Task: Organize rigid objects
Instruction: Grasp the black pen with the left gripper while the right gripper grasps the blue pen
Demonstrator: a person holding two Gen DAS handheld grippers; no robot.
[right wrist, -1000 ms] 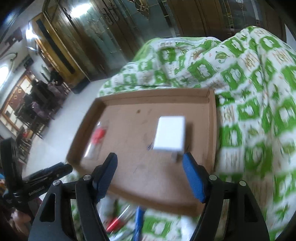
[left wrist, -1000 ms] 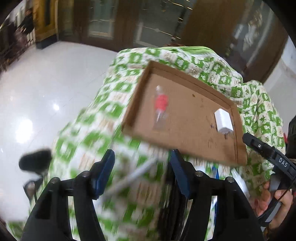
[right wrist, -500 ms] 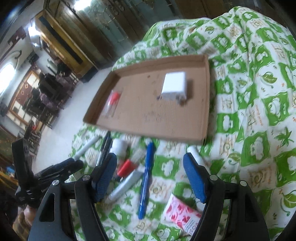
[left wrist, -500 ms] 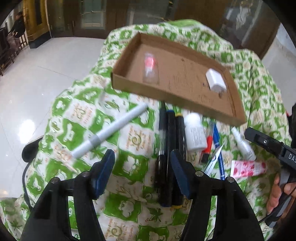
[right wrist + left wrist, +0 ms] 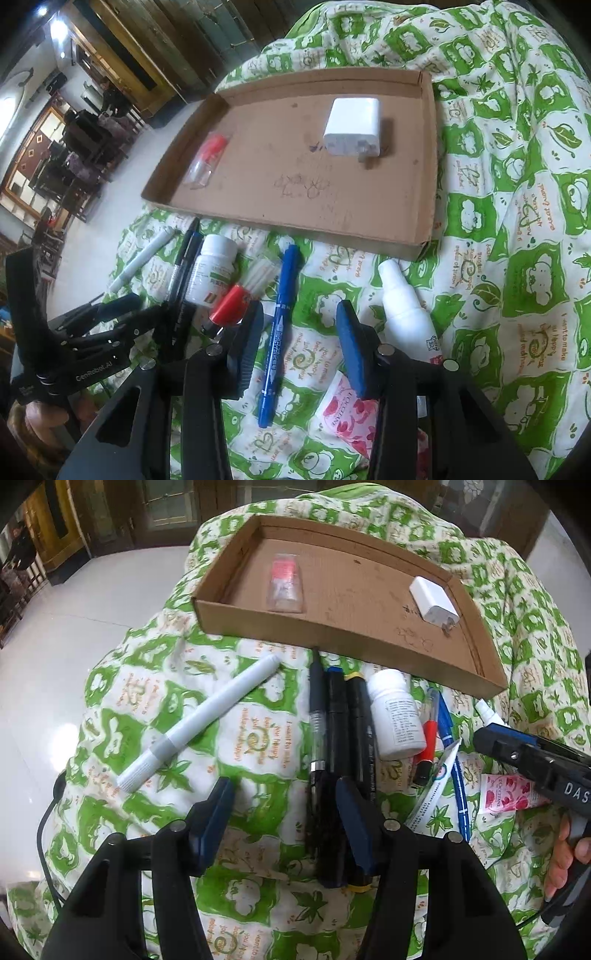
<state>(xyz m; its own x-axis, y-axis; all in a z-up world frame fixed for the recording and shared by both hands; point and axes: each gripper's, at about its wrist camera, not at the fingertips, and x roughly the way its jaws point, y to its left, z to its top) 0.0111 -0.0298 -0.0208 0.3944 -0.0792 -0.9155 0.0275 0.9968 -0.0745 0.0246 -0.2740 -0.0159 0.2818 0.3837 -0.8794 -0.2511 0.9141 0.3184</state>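
Both tools lower | left tool (image 5: pixel 282 812) closing, unclamped (pens under) | right tool (image 5: pixel 301 341) closing over blue pen (image 5: pixel 279 332), unclamped

Black pens' (image 5: pixel 334 760) lower ends behind left tool (image 5: pixel 284 805)

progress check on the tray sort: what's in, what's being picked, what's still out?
Done: the white charger and a small red-capped clear tube lie in the cardboard tray.

In hand: nothing gripped. The right tool is closing around the blue pen; the left tool, also closing, hovers beside the black markers.

Left on the cloth: white marker, pill bottle, white spray bottle, pink tube, red-capped item.
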